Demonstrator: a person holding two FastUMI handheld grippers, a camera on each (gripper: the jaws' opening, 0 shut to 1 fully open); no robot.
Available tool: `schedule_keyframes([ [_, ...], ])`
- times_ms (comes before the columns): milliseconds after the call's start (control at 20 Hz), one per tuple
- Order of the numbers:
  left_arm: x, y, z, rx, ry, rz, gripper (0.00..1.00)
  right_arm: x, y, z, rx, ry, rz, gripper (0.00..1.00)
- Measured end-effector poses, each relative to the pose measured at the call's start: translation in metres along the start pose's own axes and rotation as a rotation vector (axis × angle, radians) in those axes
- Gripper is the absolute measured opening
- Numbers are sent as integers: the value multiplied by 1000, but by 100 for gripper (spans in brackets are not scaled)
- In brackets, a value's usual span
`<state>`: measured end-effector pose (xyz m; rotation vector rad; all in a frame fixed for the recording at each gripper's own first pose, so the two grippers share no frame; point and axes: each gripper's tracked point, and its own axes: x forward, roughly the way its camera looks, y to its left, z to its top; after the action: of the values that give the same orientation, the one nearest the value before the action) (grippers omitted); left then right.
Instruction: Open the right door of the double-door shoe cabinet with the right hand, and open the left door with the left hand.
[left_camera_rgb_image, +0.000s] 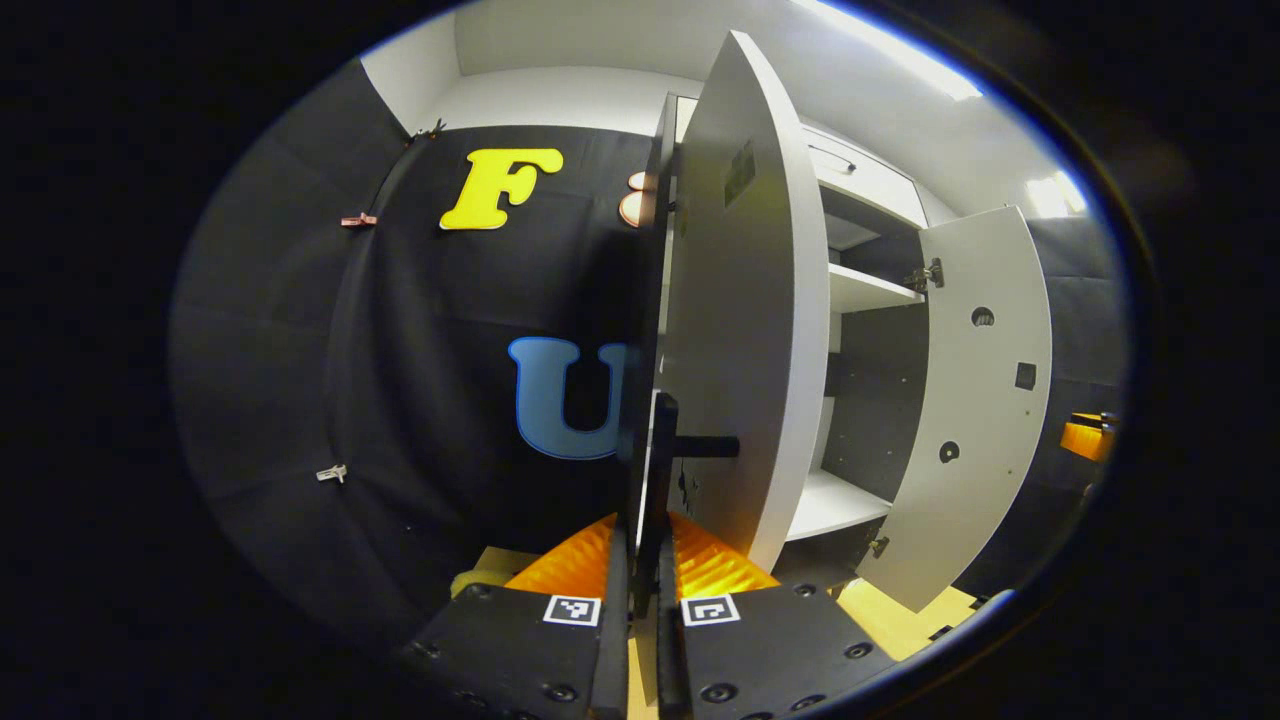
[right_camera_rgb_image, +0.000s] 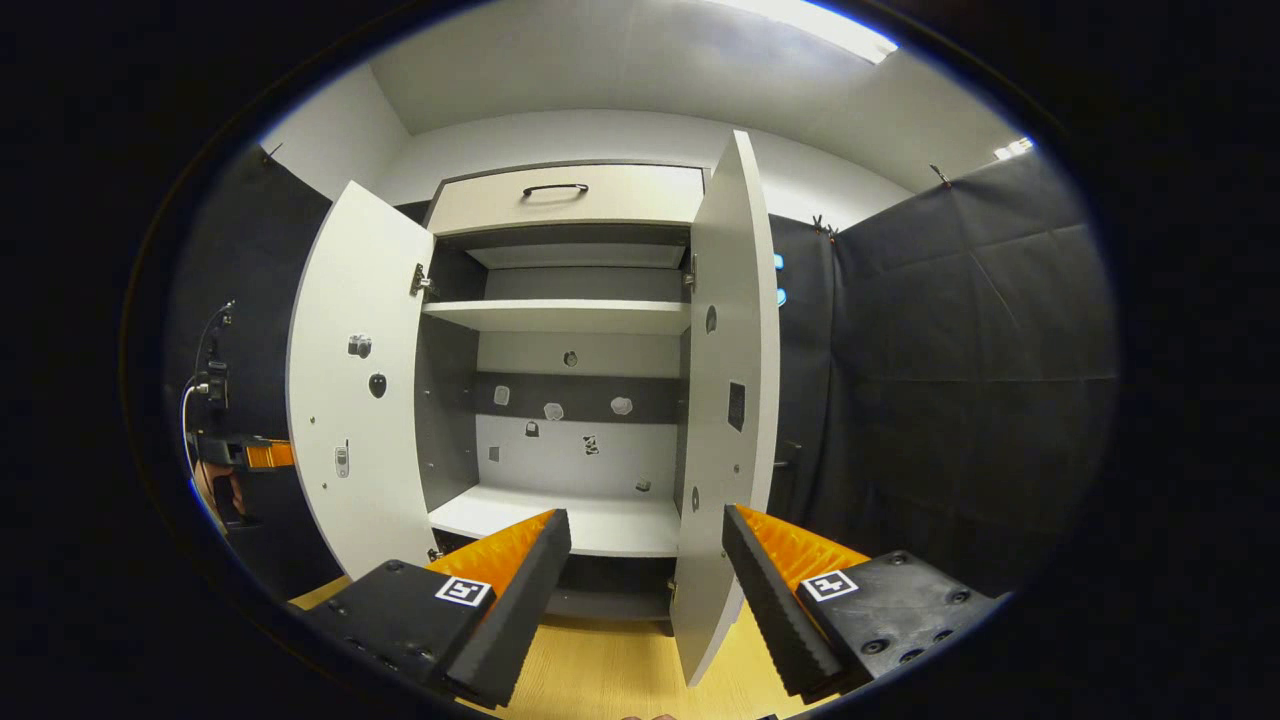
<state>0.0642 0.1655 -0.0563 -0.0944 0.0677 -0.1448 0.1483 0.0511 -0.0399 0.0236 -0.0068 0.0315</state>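
Left gripper view: jaws seemingly clamped on left door's handle; right jaws apart.

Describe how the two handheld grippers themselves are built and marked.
Each gripper, left gripper and right gripper, has two flat black finger blocks studded with round screws. Each block carries a small square black-and-white tag near the finger base. The fingers are long wedges with finely ribbed faces. Far off in the right gripper view, thin cables rise above the other gripper.
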Motion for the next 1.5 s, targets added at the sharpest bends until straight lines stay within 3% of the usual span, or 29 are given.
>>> schedule_keyframes([
  [250, -3, -1, -1, 57, 11, 52, 15, 0, 4, -4, 25, 16, 6, 96],
  [800, -42, -4, 10, 88, 6, 154, 18, 2, 7, -2, 45, 8, 20, 96],
  [950, -60, -13, 14, 74, -7, 168, 22, 2, 7, -3, 42, 8, 25, 96],
  [1100, -75, -27, 21, 88, -8, 166, 34, 2, 9, -2, 52, 7, 31, 96],
  [1150, -78, -34, 23, 91, -13, 157, 45, 3, 10, -2, 52, 6, 34, 96],
  [1200, -80, -41, 25, 90, -20, 147, 48, 3, 10, -2, 49, 6, 36, 96],
  [1250, -82, -47, 26, 88, -24, 140, 61, 3, 9, -2, 46, 5, 38, 96],
  [1450, -87, -69, 26, 66, -35, 122, 96, 3, 12, -1, 41, 4, 60, 96],
  [1500, -87, -74, 25, 58, -38, 119, 96, 3, 13, -1, 41, 4, 65, 96],
])
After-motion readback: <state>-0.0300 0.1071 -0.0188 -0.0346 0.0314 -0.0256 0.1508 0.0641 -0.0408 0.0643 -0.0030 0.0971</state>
